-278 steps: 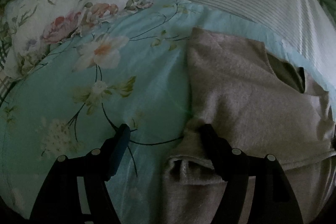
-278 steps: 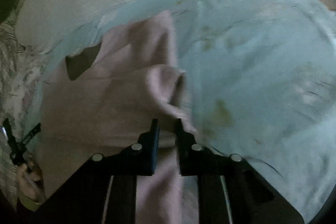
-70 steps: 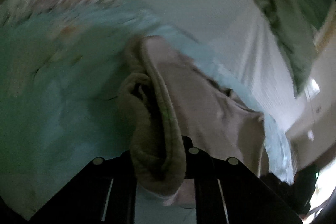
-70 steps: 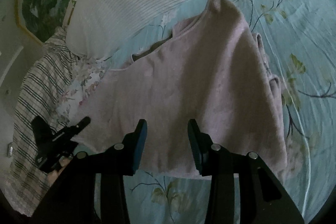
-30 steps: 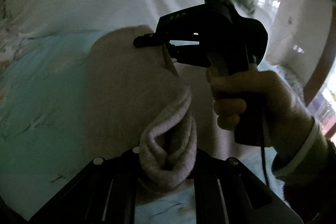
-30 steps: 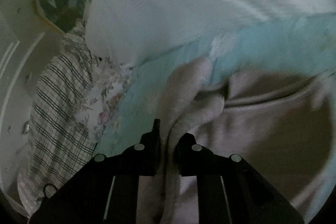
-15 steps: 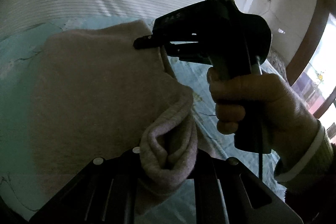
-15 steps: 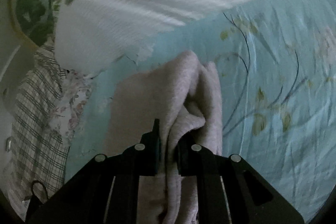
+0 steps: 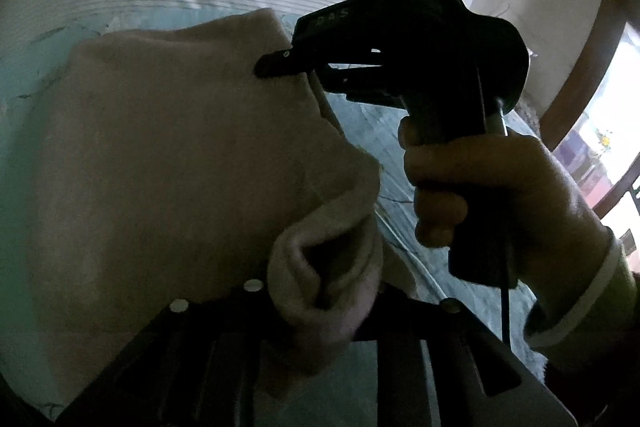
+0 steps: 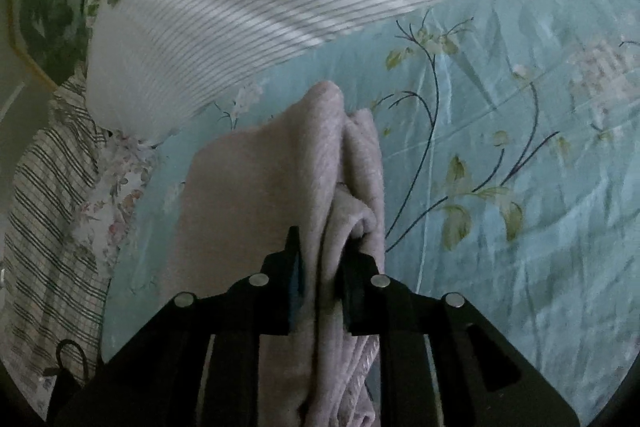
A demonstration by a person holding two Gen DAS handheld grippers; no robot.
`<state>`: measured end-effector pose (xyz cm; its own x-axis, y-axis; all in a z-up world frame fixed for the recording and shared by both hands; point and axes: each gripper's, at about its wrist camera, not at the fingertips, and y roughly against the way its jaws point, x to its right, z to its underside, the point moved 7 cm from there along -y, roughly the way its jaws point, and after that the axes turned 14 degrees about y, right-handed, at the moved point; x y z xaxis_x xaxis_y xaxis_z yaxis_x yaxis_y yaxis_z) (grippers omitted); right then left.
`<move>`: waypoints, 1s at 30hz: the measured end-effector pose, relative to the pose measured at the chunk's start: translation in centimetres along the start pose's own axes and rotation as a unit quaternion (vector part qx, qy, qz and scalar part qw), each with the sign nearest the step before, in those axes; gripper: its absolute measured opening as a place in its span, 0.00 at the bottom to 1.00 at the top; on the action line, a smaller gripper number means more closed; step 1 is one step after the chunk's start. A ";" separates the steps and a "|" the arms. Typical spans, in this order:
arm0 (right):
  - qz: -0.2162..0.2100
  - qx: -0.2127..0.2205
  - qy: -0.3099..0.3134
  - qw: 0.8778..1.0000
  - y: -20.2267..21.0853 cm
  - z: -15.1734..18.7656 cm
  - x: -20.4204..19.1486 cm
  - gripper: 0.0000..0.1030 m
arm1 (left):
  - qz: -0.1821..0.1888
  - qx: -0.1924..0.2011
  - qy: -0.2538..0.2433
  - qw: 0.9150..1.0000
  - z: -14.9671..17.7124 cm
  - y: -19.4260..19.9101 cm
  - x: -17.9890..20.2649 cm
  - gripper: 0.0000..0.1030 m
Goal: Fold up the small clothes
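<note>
pink garment (image 10: 280,187) bunched between both grippers' opening jaws, over the bedsheet (image 10: 500,187).

Left gripper (image 9: 320,287) fingertips buried under bunched fold of pale pink knitted garment (image 9: 172,163); pad contact unreadable. Right gripper (image 10: 320,255) fingers partly wrapped by same cloth. Garment's near end cut off at lower frame edge.

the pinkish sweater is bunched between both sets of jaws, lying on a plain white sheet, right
Not quite: the pinkish sweater lies on a light blue floral sheet, as the right wrist view shows. Fabric is bunched between both sets of jaws, which are opening.
</note>
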<state>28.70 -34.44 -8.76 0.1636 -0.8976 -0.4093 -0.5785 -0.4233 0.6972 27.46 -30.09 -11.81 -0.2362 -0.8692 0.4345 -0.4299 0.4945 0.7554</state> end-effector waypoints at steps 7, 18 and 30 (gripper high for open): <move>0.018 0.025 0.003 1.000 3.6 1.7 -0.7 0.67 | 0.020 -0.004 0.018 1.000 1.2 5.0 -1.5 0.54; 0.006 0.012 0.021 1.000 5.6 5.0 -2.7 0.76 | 0.002 0.041 0.089 0.995 -0.6 11.2 -9.7 0.70; -0.038 -0.013 -0.031 0.999 1.8 5.5 -0.9 0.77 | 0.028 -0.007 0.205 0.978 -2.4 7.3 -14.9 0.77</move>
<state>23.14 -33.73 -10.32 0.1560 -0.8543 -0.4958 -0.5455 -0.4930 0.6778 29.93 -13.55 -11.64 0.1115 -0.7656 0.6336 -0.4127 0.5443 0.7303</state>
